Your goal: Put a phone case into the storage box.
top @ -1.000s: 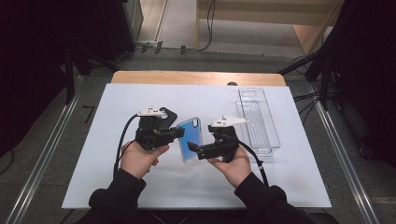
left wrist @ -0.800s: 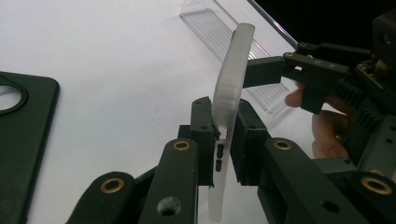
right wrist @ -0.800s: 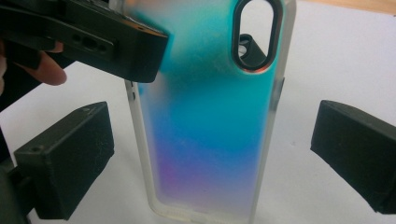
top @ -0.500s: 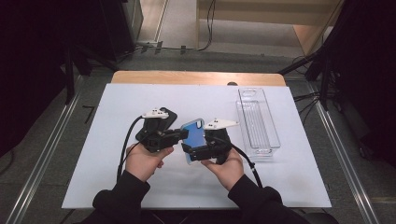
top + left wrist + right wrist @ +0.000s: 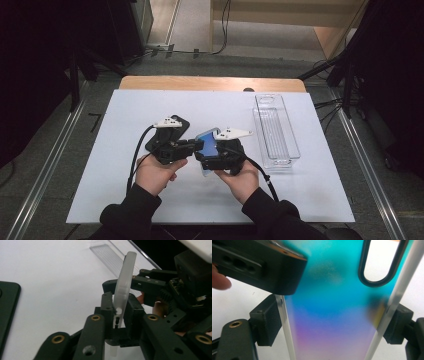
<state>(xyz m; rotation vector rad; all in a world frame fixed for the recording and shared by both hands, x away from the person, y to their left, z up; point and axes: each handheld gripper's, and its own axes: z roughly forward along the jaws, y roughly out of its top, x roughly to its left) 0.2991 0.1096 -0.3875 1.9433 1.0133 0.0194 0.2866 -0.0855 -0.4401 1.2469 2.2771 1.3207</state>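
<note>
Both tools meet over the white surface [image 5: 125, 150]: the left tool [image 5: 192, 146] pinches the thin edge of the blue phone case [image 5: 210, 145]. Right tool [image 5: 220, 160] jaws, just closing, bracket the case's two long sides, touching them.

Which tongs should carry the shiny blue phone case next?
Right, probably. The right tongs span the whole blue-to-purple shimmering plastic phone case, with pads at both long rims, and their jaws have just been closing. The left tongs only pinch one thin edge, and their jaws have just been opening.
</note>
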